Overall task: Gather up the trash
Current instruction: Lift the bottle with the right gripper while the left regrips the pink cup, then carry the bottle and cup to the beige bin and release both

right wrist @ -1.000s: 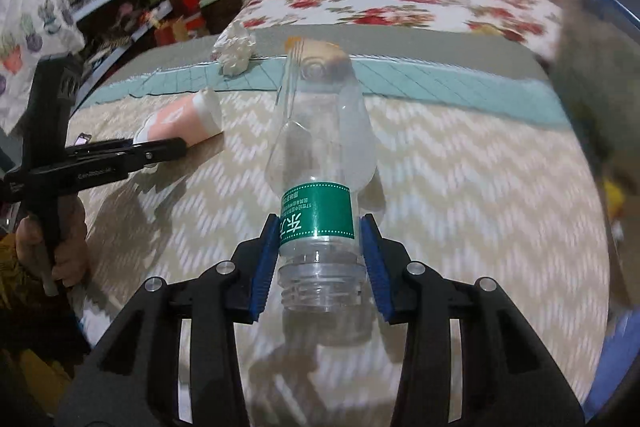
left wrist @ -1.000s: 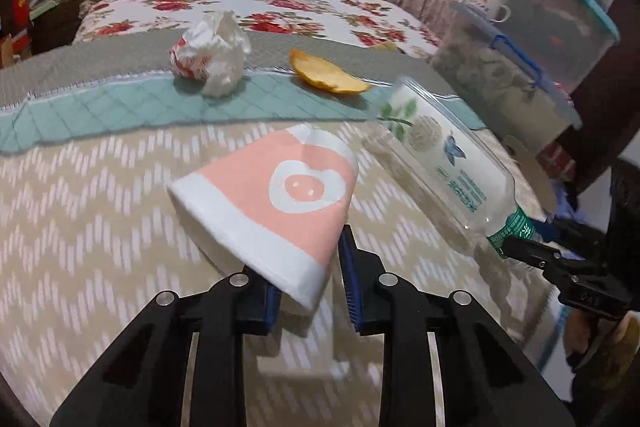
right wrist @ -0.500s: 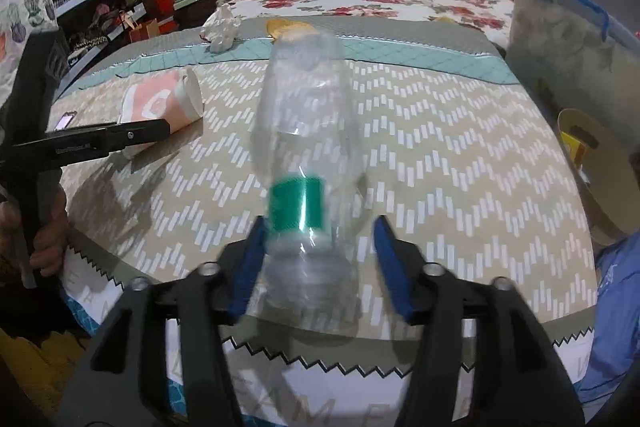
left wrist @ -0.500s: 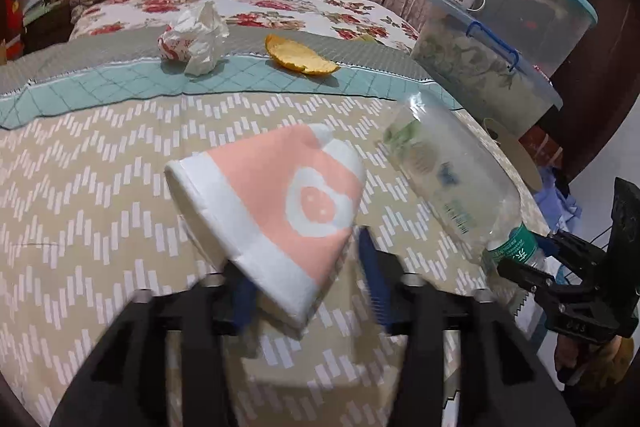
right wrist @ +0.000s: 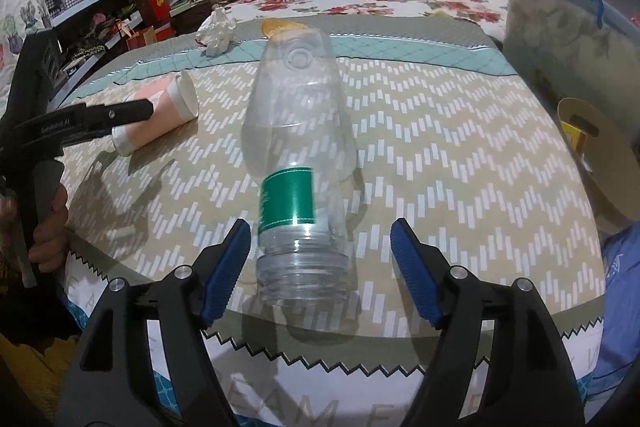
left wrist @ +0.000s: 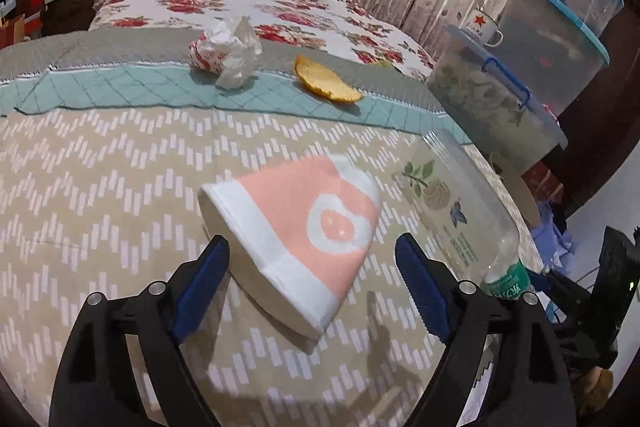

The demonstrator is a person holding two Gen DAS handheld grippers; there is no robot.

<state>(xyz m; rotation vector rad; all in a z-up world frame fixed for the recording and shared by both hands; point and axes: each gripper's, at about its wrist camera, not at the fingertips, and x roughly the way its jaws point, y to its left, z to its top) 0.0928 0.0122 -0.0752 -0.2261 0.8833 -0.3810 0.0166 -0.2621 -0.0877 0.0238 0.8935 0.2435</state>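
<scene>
- My left claw [left wrist: 312, 263] stands wide, its jaws having just been opening; the pink paper cup [left wrist: 296, 235] lies on its side between them, and neither pad touches it.
- My right claw [right wrist: 320, 259] is wide too and has just been opening — the clear plastic bottle [right wrist: 298, 163] sits between its jaws, mouth toward me, with a gap on both sides.
- Risk one: I judge that both items lie loose on the bed [right wrist: 460, 155], and both are round. A nudge from a pad could roll the bottle down the frame, where the bedspread's zigzag hem marks the edge just under its mouth.
- Risk two: the cup is light and soft; closing hard on its rim would crush it, and closing off-centre would flick it away.
- Risk three: my claws work near each other — in the left view the bottle and right claw sit at lower right, so a sideways sweep could knock them together.
- Still to collect: the crumpled paper [left wrist: 226, 53] and the orange peel [left wrist: 326, 83], upper middle of the left view on the teal band, well apart from both claws.
- Open room: the chevron cover between here and that band is bare. The right of the frame is tight — stacked plastic bins [left wrist: 516, 83] stand by the bed's edge.
</scene>
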